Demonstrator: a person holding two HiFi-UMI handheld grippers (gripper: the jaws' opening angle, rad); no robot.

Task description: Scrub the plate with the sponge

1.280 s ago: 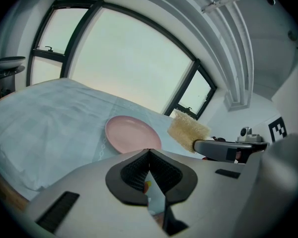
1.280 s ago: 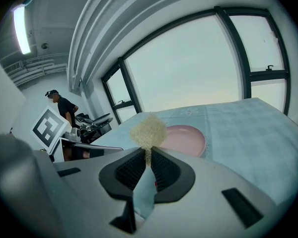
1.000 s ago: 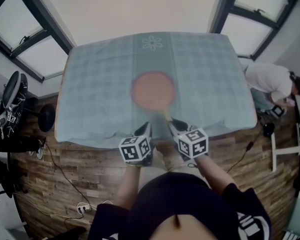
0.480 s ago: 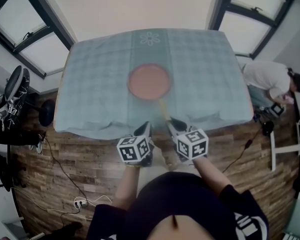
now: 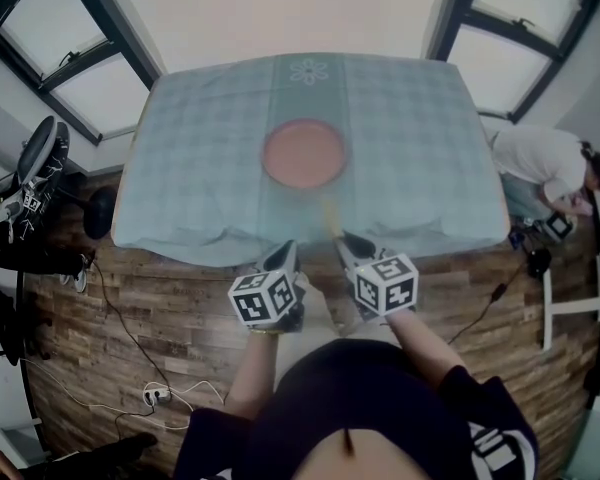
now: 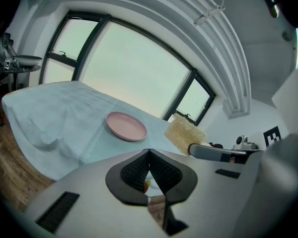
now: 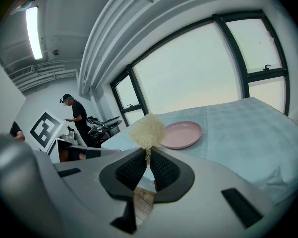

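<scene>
A pink plate lies in the middle of the table on a pale blue checked cloth; it also shows in the left gripper view and the right gripper view. My right gripper is shut on a pale yellow sponge, which sticks up past the jaw tips and shows beside the left gripper too. My left gripper is shut with nothing between its jaws. Both grippers hover at the table's near edge, short of the plate.
The cloth hangs over the near table edge. A person crouches at the right beyond the table corner. A stand with gear sits at the left, and cables trail on the wooden floor.
The view has shifted slightly, so the table and plate sit a little differently in it. Both grippers stay at the near edge, the right still shut on the sponge.
</scene>
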